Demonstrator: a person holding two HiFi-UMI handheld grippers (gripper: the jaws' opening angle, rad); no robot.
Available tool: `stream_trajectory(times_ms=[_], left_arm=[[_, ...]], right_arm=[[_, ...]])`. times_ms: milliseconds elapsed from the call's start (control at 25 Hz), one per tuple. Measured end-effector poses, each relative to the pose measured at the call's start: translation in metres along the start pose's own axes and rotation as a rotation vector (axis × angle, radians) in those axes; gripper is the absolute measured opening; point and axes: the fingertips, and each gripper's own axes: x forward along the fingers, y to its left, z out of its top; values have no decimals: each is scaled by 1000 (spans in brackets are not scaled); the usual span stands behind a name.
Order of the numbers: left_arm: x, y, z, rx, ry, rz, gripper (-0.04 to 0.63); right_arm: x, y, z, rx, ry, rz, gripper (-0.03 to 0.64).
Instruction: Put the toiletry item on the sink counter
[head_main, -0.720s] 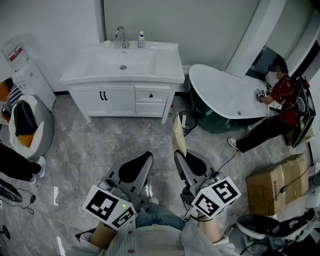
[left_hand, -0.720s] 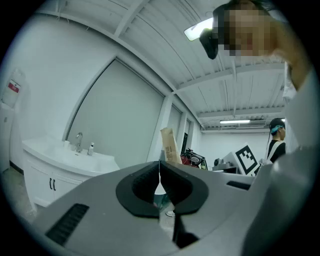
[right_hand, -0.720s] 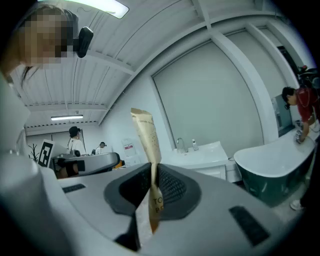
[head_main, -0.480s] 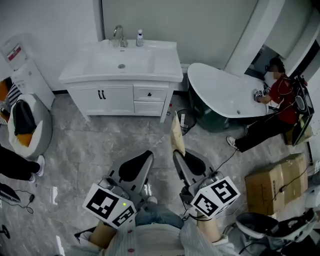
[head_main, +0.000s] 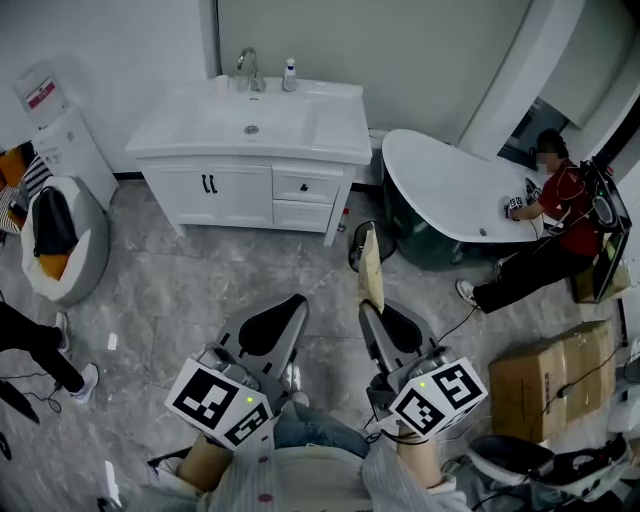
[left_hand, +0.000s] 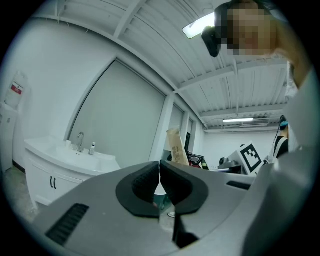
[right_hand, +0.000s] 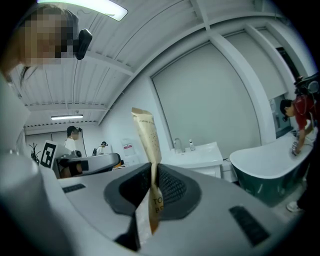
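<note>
Tan toiletry tube (right_hand: 146, 134) is clamped by the right gripper (right_hand: 152, 186), its gripped middle hidden between the jaws; left gripper (left_hand: 160, 181) is closed, empty.

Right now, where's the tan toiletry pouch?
Head view, right of centre: the tan pouch stands upright, clamped in the right tool, still well short of the white sink counter ahead.

The right tool (head_main: 372, 312), with the tan toiletry tube (head_main: 370, 262) clamped in it, has drifted slightly rightward in the head view. At the left edge a bystander's leg (head_main: 35, 345) has stepped away from the beanbag chair (head_main: 55, 240), its shoe (head_main: 88, 378) now farther off.
</note>
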Motion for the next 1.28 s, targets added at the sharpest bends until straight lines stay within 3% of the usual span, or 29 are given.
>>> stream_trajectory(times_ms=[560,1280], left_arm=[[34,15,-6,1,17,16,21],[182,155,19,-13,42,26,20]], right_arm=[[20,-34,-4,29,23,7,49],[187,-140,40,28,77,12,48]])
